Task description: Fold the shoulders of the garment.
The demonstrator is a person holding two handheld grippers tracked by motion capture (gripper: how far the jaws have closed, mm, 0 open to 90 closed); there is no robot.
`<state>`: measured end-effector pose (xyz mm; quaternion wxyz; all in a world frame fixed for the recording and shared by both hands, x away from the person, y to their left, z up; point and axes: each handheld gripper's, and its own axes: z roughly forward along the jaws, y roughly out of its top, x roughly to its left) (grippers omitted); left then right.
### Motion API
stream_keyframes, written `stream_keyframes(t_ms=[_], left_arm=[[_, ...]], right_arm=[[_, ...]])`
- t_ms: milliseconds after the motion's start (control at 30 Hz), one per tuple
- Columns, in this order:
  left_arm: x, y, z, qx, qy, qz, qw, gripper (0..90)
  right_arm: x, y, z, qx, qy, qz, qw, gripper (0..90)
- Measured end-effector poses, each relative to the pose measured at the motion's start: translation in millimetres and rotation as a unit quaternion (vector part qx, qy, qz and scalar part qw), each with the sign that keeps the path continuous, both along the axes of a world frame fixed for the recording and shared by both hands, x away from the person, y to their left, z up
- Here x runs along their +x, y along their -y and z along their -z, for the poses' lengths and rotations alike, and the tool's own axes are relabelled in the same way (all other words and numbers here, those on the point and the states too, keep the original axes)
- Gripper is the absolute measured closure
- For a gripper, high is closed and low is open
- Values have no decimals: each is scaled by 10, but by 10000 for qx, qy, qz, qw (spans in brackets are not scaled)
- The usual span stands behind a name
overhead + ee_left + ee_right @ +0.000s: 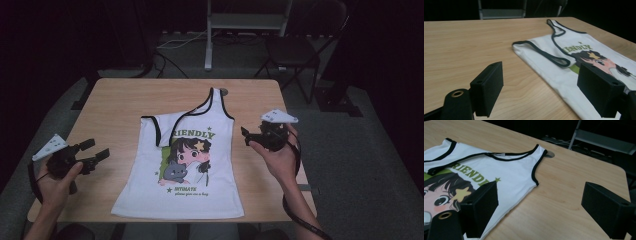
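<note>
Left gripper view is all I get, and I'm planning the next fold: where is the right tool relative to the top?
Observer: The right tool hovers open beside the tank top, at its right edge, apart from the cloth.
Operator: Is the hem flat?
Observer: Yes, the hem lies spread flat by the near edge of the table.
Operator: Anything near the far strap?
Observer: A round hole in the tabletop, just beyond it.

wooden table, folding chair
</note>
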<state>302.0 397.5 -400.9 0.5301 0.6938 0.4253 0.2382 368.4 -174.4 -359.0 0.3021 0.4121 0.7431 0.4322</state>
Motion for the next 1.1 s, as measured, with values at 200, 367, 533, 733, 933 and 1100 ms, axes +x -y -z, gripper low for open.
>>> stream_keyframes(t_ms=[200, 367, 533, 733, 933, 1100], left_arm=[[-27, -138, 68, 64, -10, -266, 9996, 203], [1, -188, 186, 198, -131, -358, 9991, 204], [72, -230, 294, 179, -209, -447, 9986, 204], [108, -226, 357, 138, -241, -475, 9985, 204], [103, -189, 355, 325, -205, -446, 9983, 204], [101, -184, 355, 334, -196, -464, 9982, 204]], right_arm=[[129, -30, -112, -6, 70, -4, 10000, 133], [227, -71, -194, 23, 80, 2, 10000, 133], [285, -104, -254, 59, 104, 21, 9999, 133], [336, -150, -291, 50, 91, 23, 9999, 133], [373, -208, -316, 59, 80, 21, 9999, 133], [507, -238, -350, 33, 65, 27, 10000, 133]])
